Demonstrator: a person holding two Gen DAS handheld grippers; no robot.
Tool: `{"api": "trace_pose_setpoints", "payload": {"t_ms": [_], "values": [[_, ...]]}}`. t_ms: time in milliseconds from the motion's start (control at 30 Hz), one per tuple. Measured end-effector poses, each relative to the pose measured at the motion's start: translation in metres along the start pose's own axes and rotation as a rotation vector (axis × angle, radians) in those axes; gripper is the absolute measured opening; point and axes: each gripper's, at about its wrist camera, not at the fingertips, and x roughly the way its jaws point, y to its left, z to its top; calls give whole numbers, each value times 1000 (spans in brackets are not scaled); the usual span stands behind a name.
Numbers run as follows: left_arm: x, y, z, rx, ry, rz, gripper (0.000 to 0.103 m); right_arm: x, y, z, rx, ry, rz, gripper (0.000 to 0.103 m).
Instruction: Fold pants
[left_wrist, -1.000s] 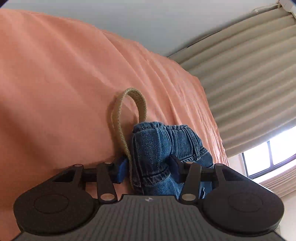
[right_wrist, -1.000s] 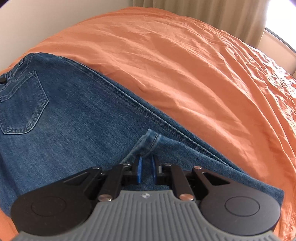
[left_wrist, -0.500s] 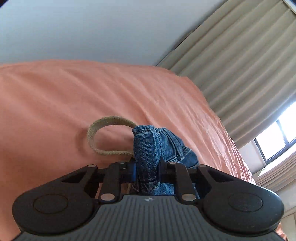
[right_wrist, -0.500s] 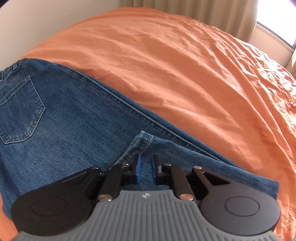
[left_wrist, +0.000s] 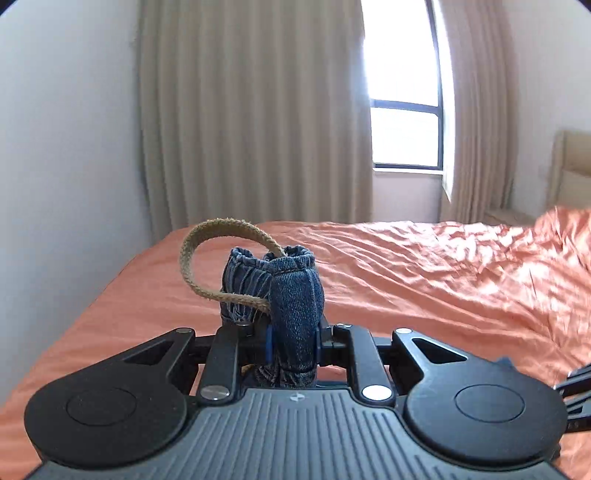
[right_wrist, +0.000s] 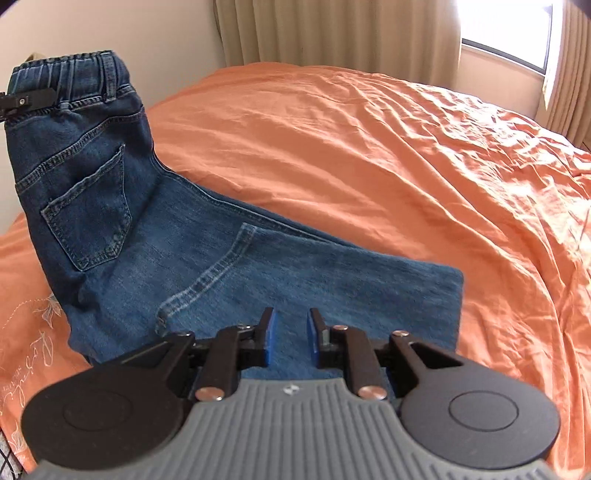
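Left wrist: left gripper (left_wrist: 291, 345) fingers clamp the pants (right_wrist: 155, 236) waistband; right gripper (right_wrist: 289, 338) fingers narrowly parted

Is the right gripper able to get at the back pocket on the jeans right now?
Probably yes. The right gripper is open and holds nothing, and the back pocket faces up with nothing over it. The left gripper grips the waistband above.

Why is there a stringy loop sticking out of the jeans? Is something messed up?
The tan drawstring loops loose out of the waistband, which the left gripper pinches. One leg hem on the jeans lies crooked, not lined up. Nothing looks torn.
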Motion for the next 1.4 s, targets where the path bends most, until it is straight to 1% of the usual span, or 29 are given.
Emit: {"api": "trace_pose_setpoints", "payload": {"t_ms": [67,133,233,300,367,400,433,467,500,533,567,600,667,700,733,767,833,967,1033,1133,1200,1267,1300,1333,1367,1400], "values": [[8,-46,-14,118,25,-18,21,-8,-18,-16,43,1,8,14],[22,-85,-30,186,72,-57,21,-15,-40,-35,98,7,18,14],[25,-138,-71,293,149,-118,21,-15,-62,-60,158,29,18,15],[26,-166,-97,353,208,-163,22,-14,-74,-76,188,48,15,16],[20,-179,-119,394,296,-215,23,-12,-84,-89,216,64,29,16],[18,-181,-128,398,328,-227,25,-12,-85,-93,224,67,36,16],[17,-180,-132,391,347,-240,27,-11,-86,-97,232,69,47,16],[21,-179,-132,374,368,-267,33,-11,-87,-99,238,69,59,16],[23,-174,-130,332,391,-306,39,-12,-87,-99,243,67,71,16],[25,-165,-126,272,416,-348,43,-13,-85,-98,250,61,85,16],[29,-155,-121,202,446,-398,50,-14,-83,-95,255,55,100,17],[32,-145,-116,121,476,-449,53,-15,-81,-92,255,49,110,19],[36,-125,-105,-1,505,-515,57,-18,-71,-81,241,27,131,22],[39,-116,-100,-51,504,-547,58,-19,-67,-77,233,17,139,27],[37,-108,-93,-81,491,-561,58,-19,-61,-69,228,7,154,33],[35,-99,-88,-95,471,-558,59,-19,-58,-64,231,-1,170,35],[33,-83,-77,-87,433,-528,60,-16,-52,-48,251,-16,212,38],[44,-49,-65,-44,378,-400,60,7,-40,-14,255,-34,233,40],[53,-28,-63,-44,367,-346,60,28,-39,2,268,-29,246,45],[62,6,-65,-89,362,-308,60,60,-43,19,316,-10,248,52],[68,24,-71,-117,366,-290,60,83,-46,26,360,4,246,53],[75,38,-78,-143,376,-275,59,101,-48,30,404,12,270,53],[78,42,-82,-153,385,-273,59,106,-48,31,423,15,288,50],[81,47,-86,-164,398,-272,59,111,-46,32,436,17,305,42],[84,50,-88,-170,411,-272,59,111,-41,33,424,15,289,38],[86,51,-91,-175,419,-271,59,109,-36,35,401,11,275,24]]}}
